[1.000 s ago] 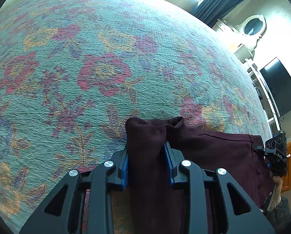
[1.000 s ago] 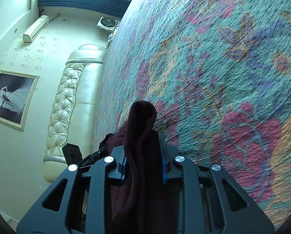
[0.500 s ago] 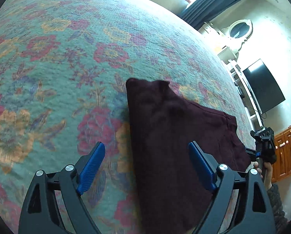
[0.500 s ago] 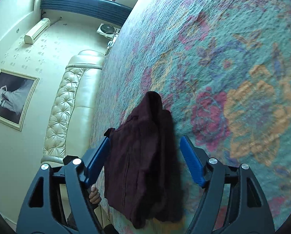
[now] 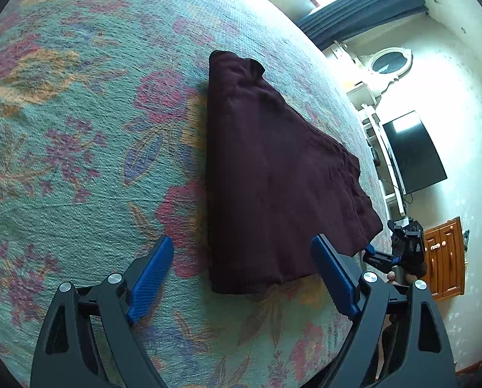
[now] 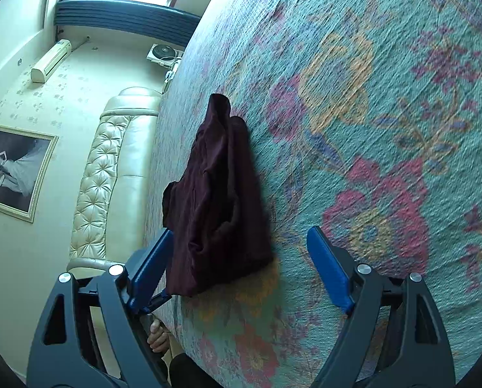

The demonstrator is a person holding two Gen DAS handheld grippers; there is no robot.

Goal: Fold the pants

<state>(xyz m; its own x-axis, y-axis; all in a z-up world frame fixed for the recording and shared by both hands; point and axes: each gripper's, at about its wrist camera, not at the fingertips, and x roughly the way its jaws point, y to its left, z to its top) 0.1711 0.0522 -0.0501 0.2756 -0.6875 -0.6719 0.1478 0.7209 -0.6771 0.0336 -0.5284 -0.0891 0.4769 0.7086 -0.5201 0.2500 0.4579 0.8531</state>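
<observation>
The left gripper (image 5: 241, 268) is hanging over the bed with its two blue-padded fingers (image 5: 148, 274) spread wide and gripping nothing. Lying just ahead of it, reaching back between the two finger tips without touching either pad, is one pair of dark maroon pants (image 5: 273, 174), folded into a flat bundle on the floral bedspread (image 5: 63, 129). Beyond the bundle's far right corner, the right gripper (image 5: 402, 252) is showing with a bit of the person's hand under it.

The right gripper (image 6: 241, 258) is likewise standing released, its two blue pads (image 6: 328, 265) wide apart and empty. The same pants (image 6: 218, 200) are lying in front of it, toward its left finger, the near edge close beside that pad; whether cloth and pad are touching cannot be told.

Farther out, one tufted cream headboard (image 6: 105, 174), one framed picture (image 6: 14, 171) and one wall air conditioner (image 6: 50, 61) are showing on the left; one dark television (image 5: 412, 152) and one wooden cabinet (image 5: 444, 258) are showing off to the right.
</observation>
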